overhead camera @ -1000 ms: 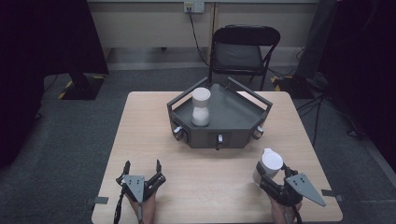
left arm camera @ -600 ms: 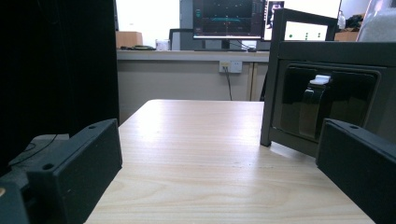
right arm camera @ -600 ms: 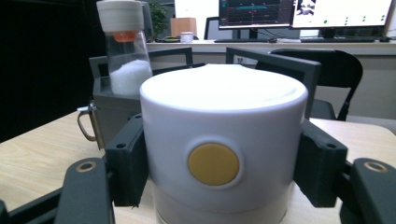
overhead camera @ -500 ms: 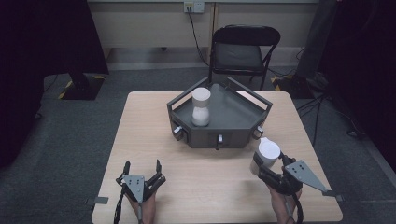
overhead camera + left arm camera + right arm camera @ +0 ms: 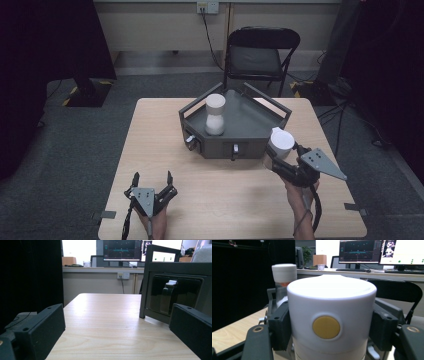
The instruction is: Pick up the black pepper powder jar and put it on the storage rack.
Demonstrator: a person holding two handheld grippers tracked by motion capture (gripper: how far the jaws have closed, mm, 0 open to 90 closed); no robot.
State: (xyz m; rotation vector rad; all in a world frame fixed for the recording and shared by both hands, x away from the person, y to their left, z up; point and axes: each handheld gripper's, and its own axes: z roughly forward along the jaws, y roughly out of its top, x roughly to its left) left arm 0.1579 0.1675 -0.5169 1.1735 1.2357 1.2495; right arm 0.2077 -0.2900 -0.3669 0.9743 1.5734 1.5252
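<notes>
Upright white cylinder [image 5: 331, 322] with yellow dot, clamped beside tray.

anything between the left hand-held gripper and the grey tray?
Nothing. In the high view, bare wooden table lies between the open left hand-held gripper and the grey tray; the left gripper view shows the same clear stretch.

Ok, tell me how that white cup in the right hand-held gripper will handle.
The white cup looks rigid: its wall shows no dent where the right hand-held gripper clamps it. Its smooth, glossy surface may slip under a loose grip. Being round, it would probably roll if laid down on its side.
</notes>
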